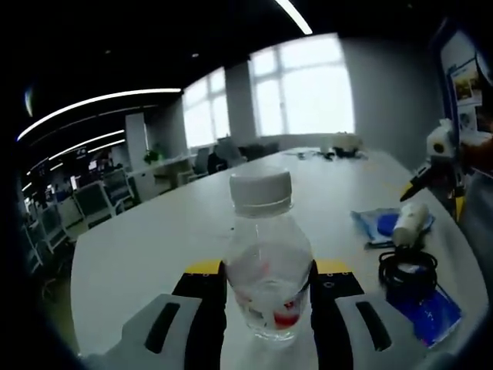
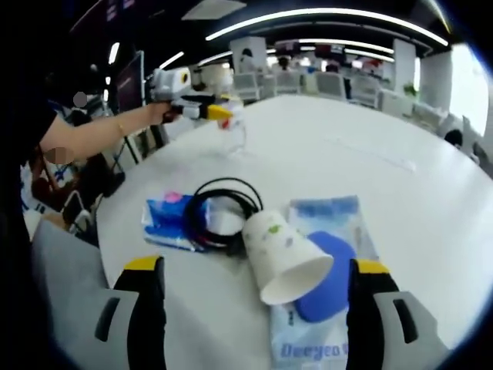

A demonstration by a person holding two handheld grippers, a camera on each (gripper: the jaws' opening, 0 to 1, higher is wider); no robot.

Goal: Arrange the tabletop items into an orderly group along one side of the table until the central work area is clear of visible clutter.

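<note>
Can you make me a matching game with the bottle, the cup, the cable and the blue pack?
Things:
1. bottle
2. paper cup
3. black cable
4. blue pack

States:
A. coiled in a loop
B. lying on its side
C. held in the left gripper
D. flat under the cable

Pairs: 1-C, 2-B, 3-A, 4-D

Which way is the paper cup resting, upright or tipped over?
Tipped over. The cup lies on its side on the table, its open mouth facing the camera, partly resting on a blue packet.
</note>
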